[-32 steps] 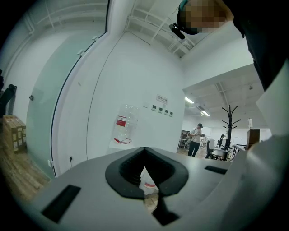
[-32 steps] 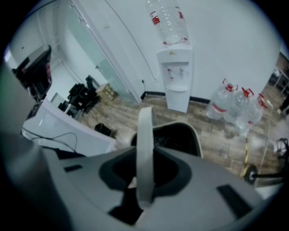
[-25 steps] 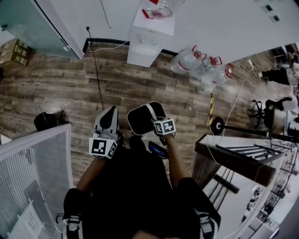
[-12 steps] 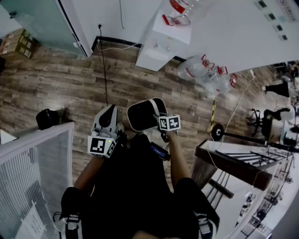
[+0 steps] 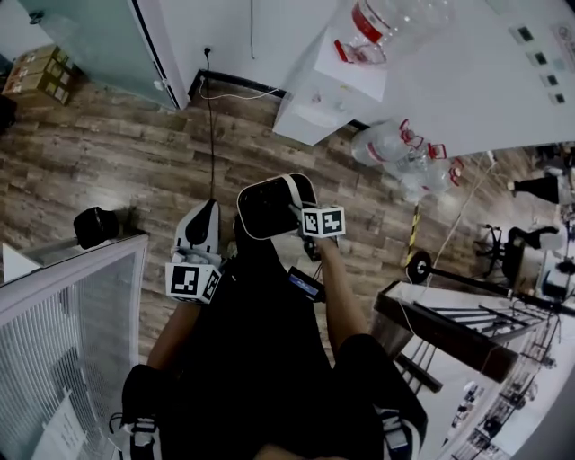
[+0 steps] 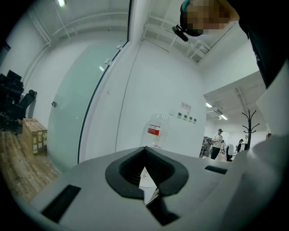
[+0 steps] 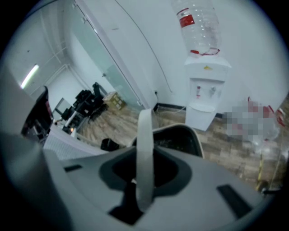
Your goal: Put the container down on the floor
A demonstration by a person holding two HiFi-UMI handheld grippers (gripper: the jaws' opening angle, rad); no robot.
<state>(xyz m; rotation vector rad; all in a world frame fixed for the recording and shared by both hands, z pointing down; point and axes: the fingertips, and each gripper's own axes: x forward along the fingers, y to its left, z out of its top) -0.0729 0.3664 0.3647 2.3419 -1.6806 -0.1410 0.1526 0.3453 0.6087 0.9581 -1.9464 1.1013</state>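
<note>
The container [image 5: 269, 207] is a black bin with a white rim, hanging above the wood floor in front of the person. My right gripper [image 5: 295, 212] is shut on its white handle, the marker cube just to the right. In the right gripper view the handle [image 7: 144, 149] runs as an upright white strip between the jaws of the right gripper [image 7: 143, 191], with the dark bin [image 7: 180, 140] behind it. My left gripper [image 5: 201, 216] hangs to the left of the container, apart from it. In its own view the left gripper [image 6: 151, 195] is shut and holds nothing.
A white water dispenser [image 5: 331, 90] with a bottle [image 5: 395, 22] stands by the far wall, with empty bottles [image 5: 409, 153] on the floor to its right. A black object [image 5: 96, 225] and a white mesh panel [image 5: 72, 305] are at left. A dark stand [image 5: 449, 314] is at right.
The view has shifted towards the water dispenser. The container and both grippers sit slightly higher in the head view, and the grip is unchanged.
</note>
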